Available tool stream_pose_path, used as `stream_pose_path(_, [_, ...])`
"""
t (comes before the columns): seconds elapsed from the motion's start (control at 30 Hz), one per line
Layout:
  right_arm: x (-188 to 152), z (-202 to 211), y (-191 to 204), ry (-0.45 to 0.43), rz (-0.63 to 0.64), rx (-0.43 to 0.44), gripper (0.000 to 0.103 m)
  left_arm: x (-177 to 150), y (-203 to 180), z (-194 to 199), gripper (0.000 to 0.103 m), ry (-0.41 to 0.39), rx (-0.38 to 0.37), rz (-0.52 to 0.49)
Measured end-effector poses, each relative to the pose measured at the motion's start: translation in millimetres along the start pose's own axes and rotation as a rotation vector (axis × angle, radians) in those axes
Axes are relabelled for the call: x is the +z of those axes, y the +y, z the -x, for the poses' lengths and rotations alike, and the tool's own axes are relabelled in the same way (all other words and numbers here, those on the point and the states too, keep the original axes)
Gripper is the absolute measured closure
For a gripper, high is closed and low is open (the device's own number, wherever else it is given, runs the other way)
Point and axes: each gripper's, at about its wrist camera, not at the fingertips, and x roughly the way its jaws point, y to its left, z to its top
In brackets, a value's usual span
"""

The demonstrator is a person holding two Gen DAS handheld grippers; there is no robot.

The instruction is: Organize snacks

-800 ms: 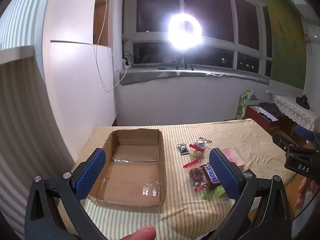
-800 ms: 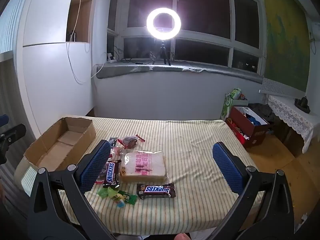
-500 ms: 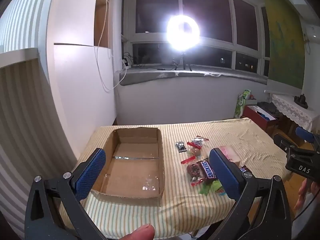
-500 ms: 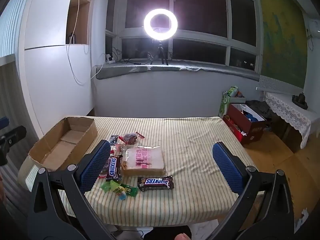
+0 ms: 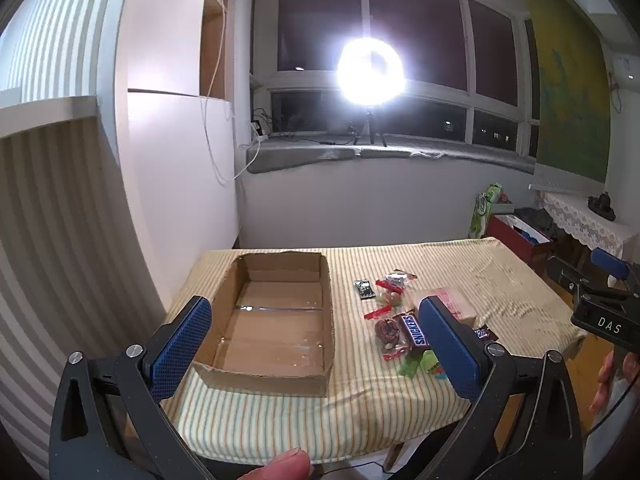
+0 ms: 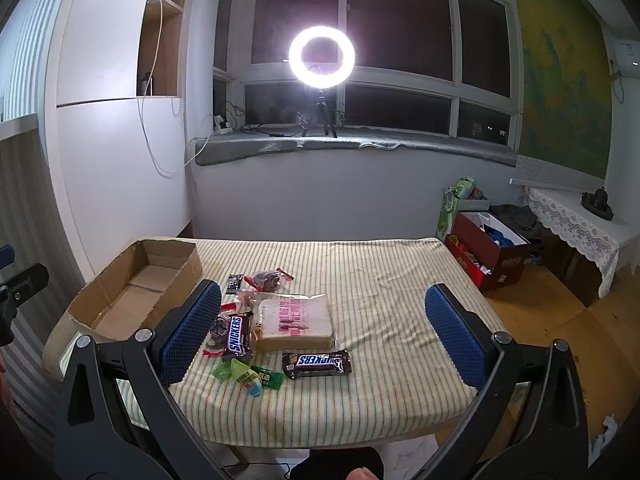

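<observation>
A lit ring light [image 6: 322,58] on a small tripod stands on the grey windowsill [image 6: 360,146] at top centre, before dark windows. At right, a red box [image 6: 490,250] sits on the floor beside a lace-covered side table [image 6: 576,220]

A box and snacks on a striped table

The left gripper [image 5: 316,344] was held wide open above the table [image 5: 360,420]. A cardboard box [image 5: 276,320] sat beside a pile of snacks [image 5: 396,320], with a Snickers bar [image 5: 414,330] near the front. The right gripper [image 5: 600,304] showed at the edge.
</observation>
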Motion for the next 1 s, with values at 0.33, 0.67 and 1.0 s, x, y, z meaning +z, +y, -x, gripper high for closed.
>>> stream_pose_path(0.33, [0.8,-1.6,-1.5,0.003,-0.002,-0.004,0.0,1.0,-5.4,-2.4,0.0,0.002,-0.008,-0.003])
stream_pose_path(0.67, [0.3,-2.5,-1.8,0.003,-0.005,-0.002,0.0,1.7,-7.3,-4.5,0.0,0.008,-0.008,-0.008])
stream_pose_path(1.0, [-0.1,-4.3,-1.3,0.0,-0.002,0.001,0.0,0.5,-8.2,-3.4,0.0,0.008,-0.008,-0.01])
